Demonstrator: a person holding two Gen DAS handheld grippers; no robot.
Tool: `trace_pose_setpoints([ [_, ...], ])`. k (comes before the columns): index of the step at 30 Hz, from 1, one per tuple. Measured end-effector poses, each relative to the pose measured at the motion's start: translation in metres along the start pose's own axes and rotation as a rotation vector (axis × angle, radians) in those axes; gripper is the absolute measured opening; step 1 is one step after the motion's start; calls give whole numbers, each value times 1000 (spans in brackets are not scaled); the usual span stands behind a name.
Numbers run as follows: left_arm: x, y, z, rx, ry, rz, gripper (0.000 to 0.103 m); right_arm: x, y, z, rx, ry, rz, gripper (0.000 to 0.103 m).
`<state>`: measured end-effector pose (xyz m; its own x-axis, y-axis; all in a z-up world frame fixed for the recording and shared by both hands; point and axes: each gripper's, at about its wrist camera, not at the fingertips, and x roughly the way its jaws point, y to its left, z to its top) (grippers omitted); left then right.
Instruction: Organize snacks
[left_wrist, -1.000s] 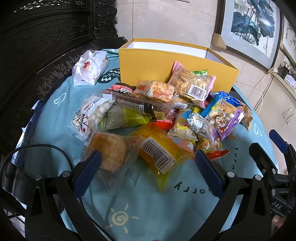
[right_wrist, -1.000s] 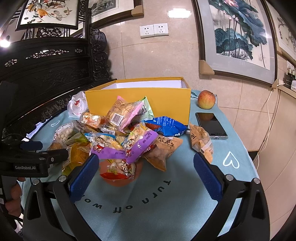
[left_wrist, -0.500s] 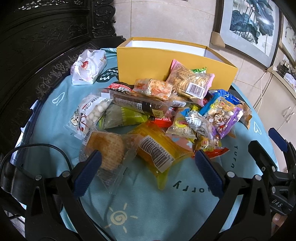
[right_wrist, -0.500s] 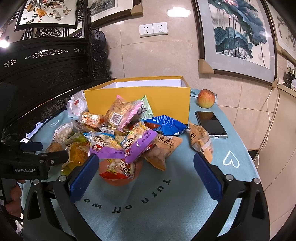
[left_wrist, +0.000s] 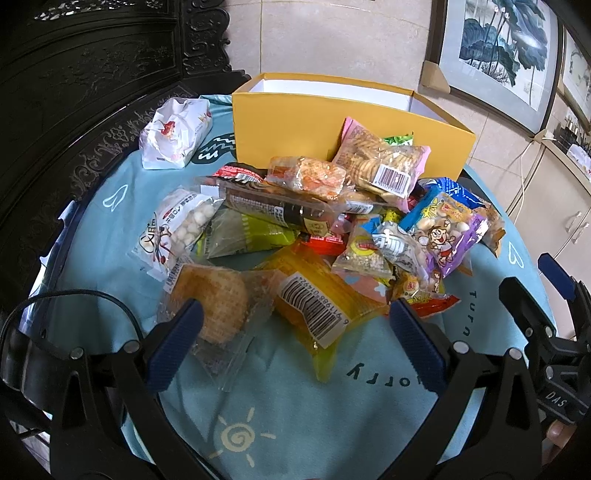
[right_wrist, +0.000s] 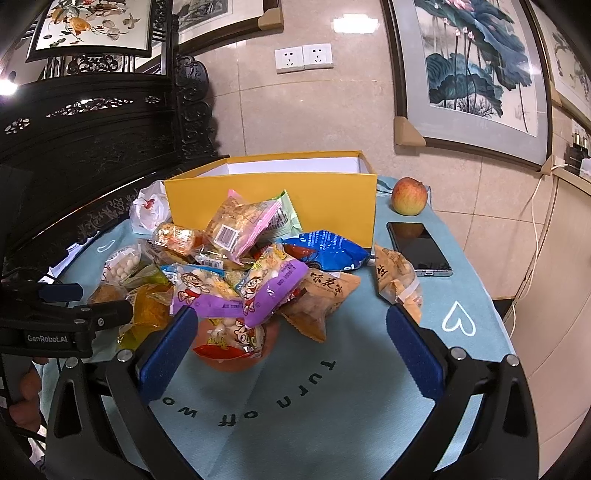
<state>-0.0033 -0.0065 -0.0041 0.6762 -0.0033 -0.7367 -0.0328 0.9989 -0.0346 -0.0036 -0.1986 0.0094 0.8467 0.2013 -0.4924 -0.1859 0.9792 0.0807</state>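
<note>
In the left wrist view, the left gripper (left_wrist: 291, 317) is held wide open and has been brought slightly nearer to the snack pile (left_wrist: 332, 229) than a second ago; nothing is gripped, so sorting is judged not yet begun. The yellow box (left_wrist: 332, 122) stands behind the pile on the worktop (left_wrist: 295, 424). In the right wrist view, the right gripper (right_wrist: 288, 325) is also open and empty, almost unmoved. "GenRobot.AI" is read on the left gripper, "turn off" on the cloth (right_wrist: 295, 406)

Loose heap of crinkled, multicoloured plastic snack packets (left_wrist: 332, 236) lying on the table, piled against the open, upright yellow cardboard box (left_wrist: 295, 125).
</note>
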Motion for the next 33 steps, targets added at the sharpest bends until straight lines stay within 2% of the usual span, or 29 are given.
trace_pose_setpoints([
  [3, 0, 1, 3, 9, -5, 1, 101, 2, -3, 1, 2, 5, -5, 102],
  [6, -7, 8, 7, 21, -50, -16, 101, 0, -9, 3, 4, -4, -8, 102],
  [9, -5, 17, 9, 16, -50, -26, 101, 2, -18, 4, 28, 2, -7, 102],
  [15, 13, 28, 25, 0, -11, 3, 101, 17, -31, 7, 48, 38, 9, 102],
  [21, 28, 38, 40, -46, 45, -32, 101, 26, -43, 13, 64, 36, 21, 102],
  [26, 31, 55, 26, -60, 119, -73, 101, 33, -49, 14, 89, 57, 88, 102],
  [28, 35, 57, 17, -41, 146, -51, 101, 37, -48, 13, 91, 65, 109, 102],
  [30, 40, 60, 13, -36, 154, -64, 101, 41, -46, 14, 89, 75, 125, 102],
  [33, 46, 60, 13, -32, 151, -41, 101, 44, -43, 14, 86, 91, 142, 102],
])
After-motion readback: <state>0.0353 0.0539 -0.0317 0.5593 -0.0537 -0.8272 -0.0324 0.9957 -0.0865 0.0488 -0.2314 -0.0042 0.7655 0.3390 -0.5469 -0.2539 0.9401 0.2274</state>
